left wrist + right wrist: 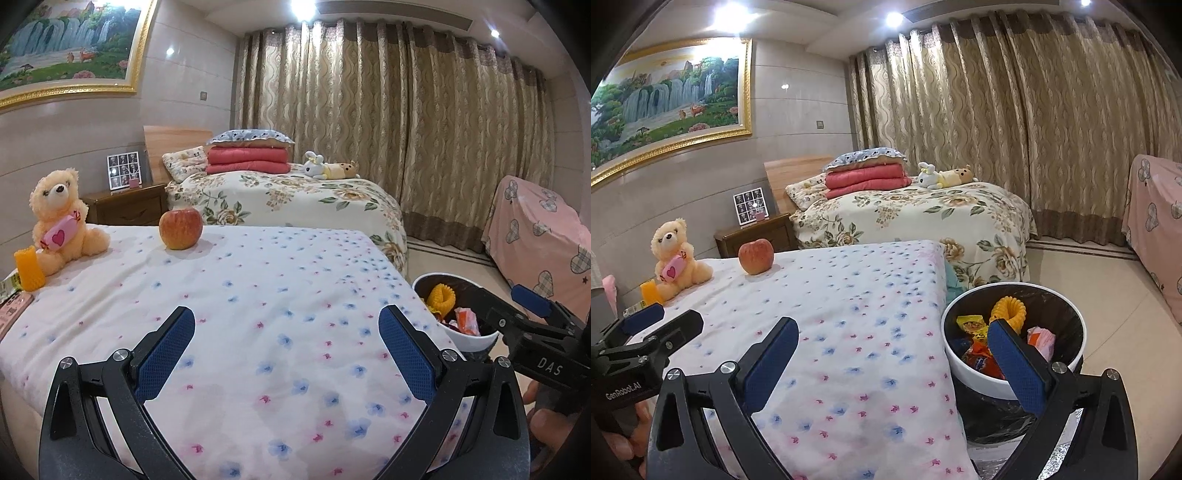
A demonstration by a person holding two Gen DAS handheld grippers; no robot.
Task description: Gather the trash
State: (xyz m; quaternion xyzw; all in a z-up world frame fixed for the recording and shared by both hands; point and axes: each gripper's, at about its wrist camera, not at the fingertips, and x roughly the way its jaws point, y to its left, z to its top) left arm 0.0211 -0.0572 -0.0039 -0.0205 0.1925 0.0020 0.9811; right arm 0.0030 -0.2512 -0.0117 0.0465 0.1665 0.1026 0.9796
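**Trash in the bin, one piece left on the bed**

A round white bin (979, 380) with a black liner stands upright on the floor, just beside the bed's corner. Inside lie a yellow foam net (1008, 312), a yellow snack wrapper (969, 323), an orange wrapper (982, 356) and pink paper (1041, 338). Another orange-yellow foam net (28, 267) stands on the bedspread against the teddy bear's foot.

A home bedroom. A bed (923, 218) in a floral cover stands by the far wall, folded red quilts (866, 179) and a pillow (868, 155) stacked at its head corner. A wooden nightstand (757, 236) sits beside it, floor-length patterned curtains (1015, 129) hang behind, and a gold-framed landscape painting (672, 99) hangs on the wall.
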